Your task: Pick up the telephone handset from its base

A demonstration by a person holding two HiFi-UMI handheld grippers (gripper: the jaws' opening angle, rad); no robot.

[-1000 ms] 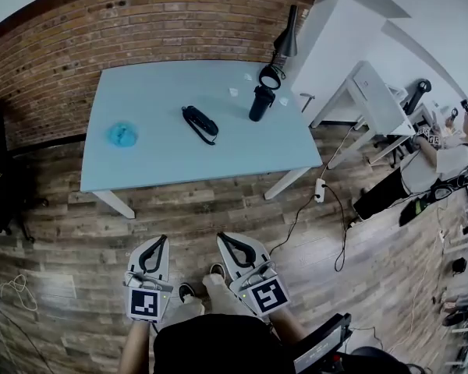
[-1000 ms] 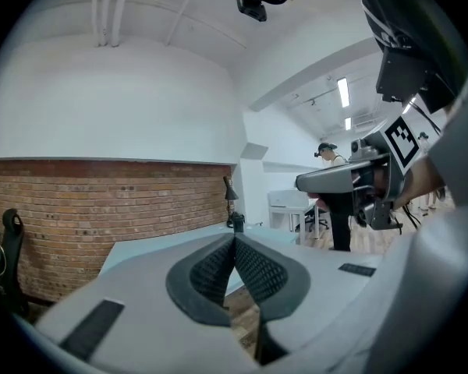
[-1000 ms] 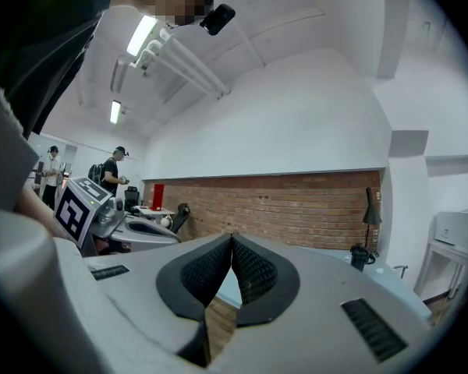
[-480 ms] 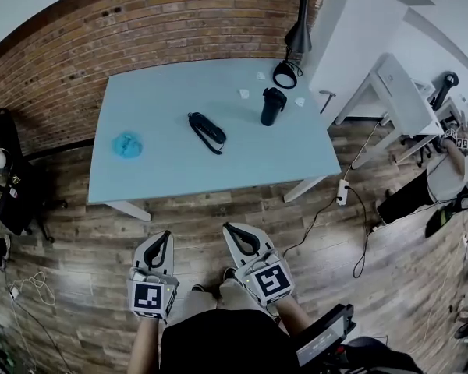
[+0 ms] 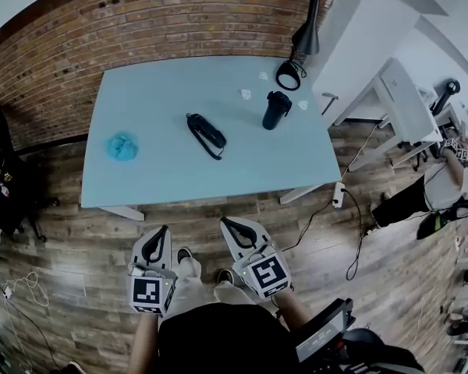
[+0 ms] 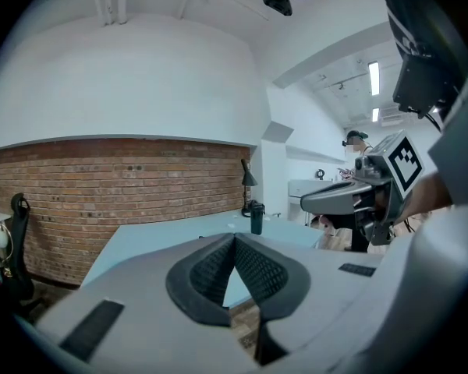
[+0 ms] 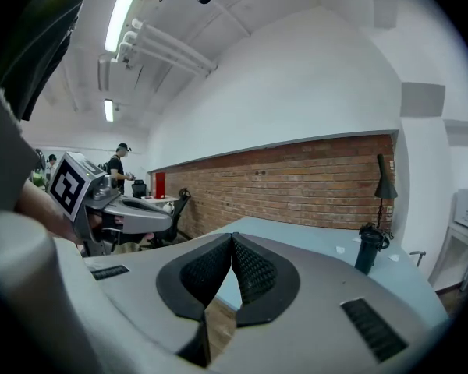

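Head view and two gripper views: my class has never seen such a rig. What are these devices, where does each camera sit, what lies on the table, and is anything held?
No robot: a person holds a two-jaw gripper in each hand. The head view looks down from the person's head at the left gripper and right gripper, short of the table. The other two cameras ride on the grippers. On the table are a black telephone, a dark cup, a lamp and a blue lump. Both grippers are shut and empty.
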